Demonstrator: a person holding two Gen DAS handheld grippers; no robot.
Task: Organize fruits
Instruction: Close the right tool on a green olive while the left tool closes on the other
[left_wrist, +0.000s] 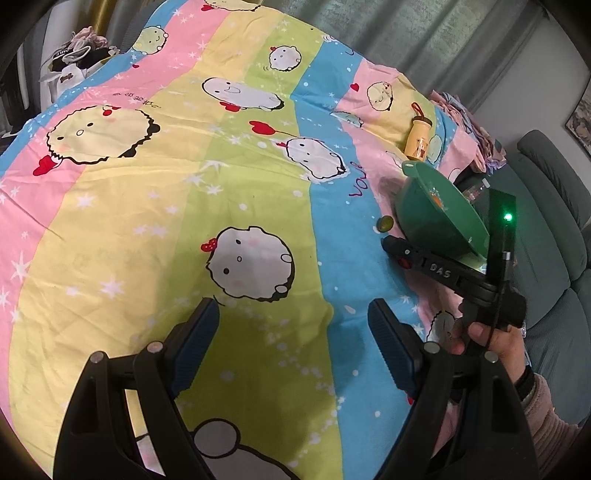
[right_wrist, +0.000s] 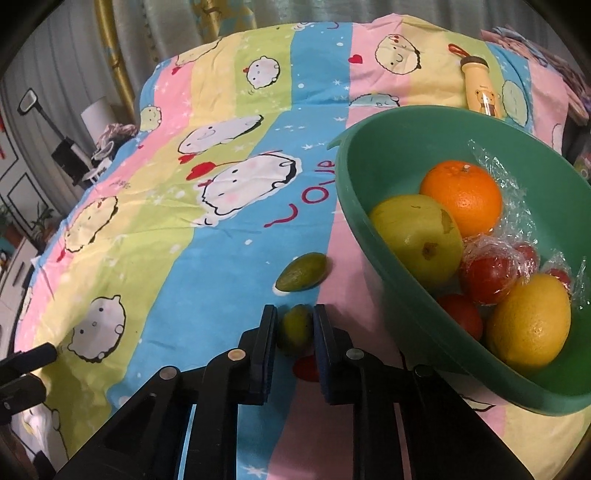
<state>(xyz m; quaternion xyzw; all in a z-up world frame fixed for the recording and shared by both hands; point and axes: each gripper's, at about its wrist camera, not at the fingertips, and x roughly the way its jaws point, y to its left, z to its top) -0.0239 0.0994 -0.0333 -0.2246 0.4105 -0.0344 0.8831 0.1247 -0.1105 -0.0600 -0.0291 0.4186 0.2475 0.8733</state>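
In the right wrist view my right gripper (right_wrist: 294, 322) is shut on a small green lime (right_wrist: 294, 328), just above the bedsheet. A second green lime (right_wrist: 302, 272) lies on the sheet ahead of it. To the right stands a green bowl (right_wrist: 354, 206) holding an orange (right_wrist: 461, 197), a yellow-green apple (right_wrist: 415, 236), a lemon (right_wrist: 528, 323) and plastic-wrapped red fruits (right_wrist: 487, 277). In the left wrist view my left gripper (left_wrist: 293, 314) is open and empty over the sheet, left of the bowl (left_wrist: 424, 221) and the right gripper's body (left_wrist: 439, 271).
A yellow bottle (right_wrist: 482, 88) lies on the sheet behind the bowl; it also shows in the left wrist view (left_wrist: 417, 136). The colourful cartoon bedsheet (left_wrist: 184, 221) covers the whole surface. Clothes (left_wrist: 81, 48) lie at the far left edge, a grey sofa (left_wrist: 546, 258) at right.
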